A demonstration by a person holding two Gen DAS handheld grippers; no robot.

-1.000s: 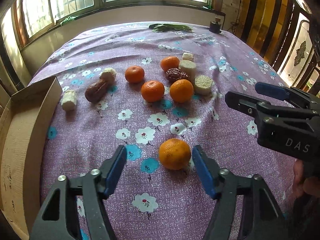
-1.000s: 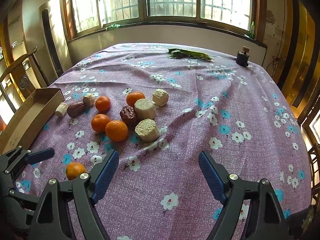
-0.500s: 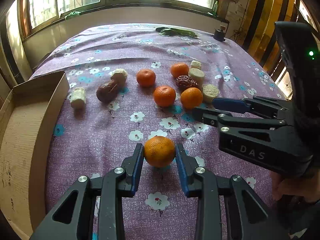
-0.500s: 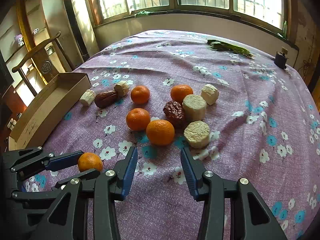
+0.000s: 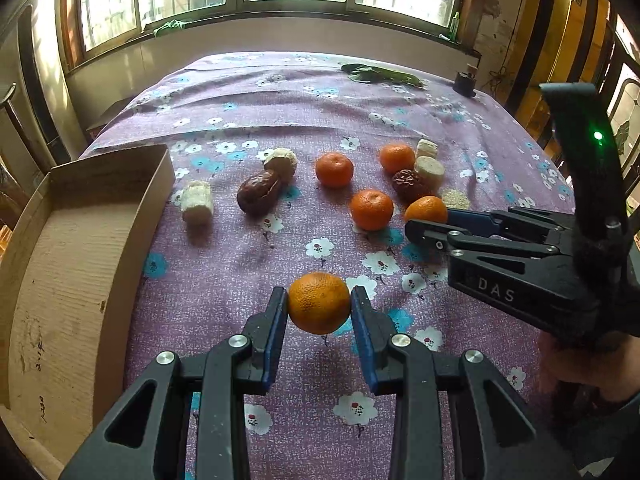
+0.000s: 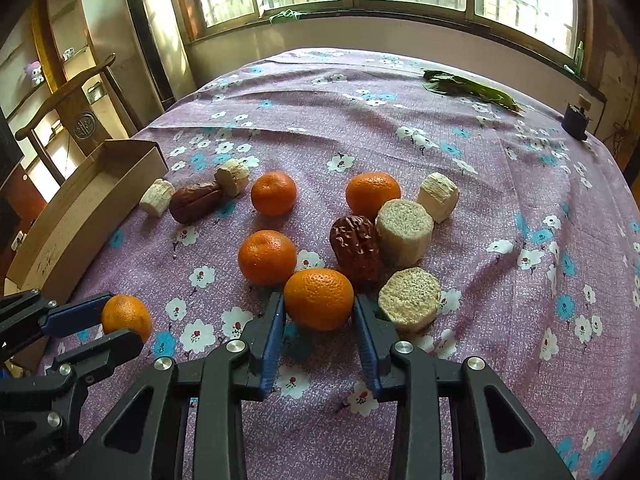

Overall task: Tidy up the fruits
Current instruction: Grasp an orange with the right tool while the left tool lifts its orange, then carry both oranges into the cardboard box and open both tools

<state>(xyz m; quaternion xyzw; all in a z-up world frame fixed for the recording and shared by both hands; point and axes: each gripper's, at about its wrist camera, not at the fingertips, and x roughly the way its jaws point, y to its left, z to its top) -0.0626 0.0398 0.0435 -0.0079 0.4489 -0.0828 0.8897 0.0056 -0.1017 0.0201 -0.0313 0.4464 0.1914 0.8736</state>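
Observation:
My left gripper [image 5: 319,306] is shut on a near orange [image 5: 319,303], held just above the purple flowered cloth; the same orange shows in the right wrist view [image 6: 127,317]. My right gripper [image 6: 319,312] is shut on another orange [image 6: 319,298] at the front of the fruit cluster, also seen in the left wrist view [image 5: 425,210]. Three more oranges [image 6: 267,257] [image 6: 274,193] [image 6: 373,195], two dark red dates [image 6: 356,247] [image 6: 195,202] and several pale sugarcane pieces [image 6: 404,231] lie on the cloth.
An open cardboard box [image 5: 60,264] lies at the table's left edge, also in the right wrist view [image 6: 84,196]. Green leaves [image 6: 468,89] and a small dark pot [image 6: 575,120] sit at the far side. A wooden chair [image 6: 68,100] stands beyond the left edge.
Both grippers have closed: the left onto the near orange and lifted it slightly, the right moved forward and closed onto the front orange of the cluster.

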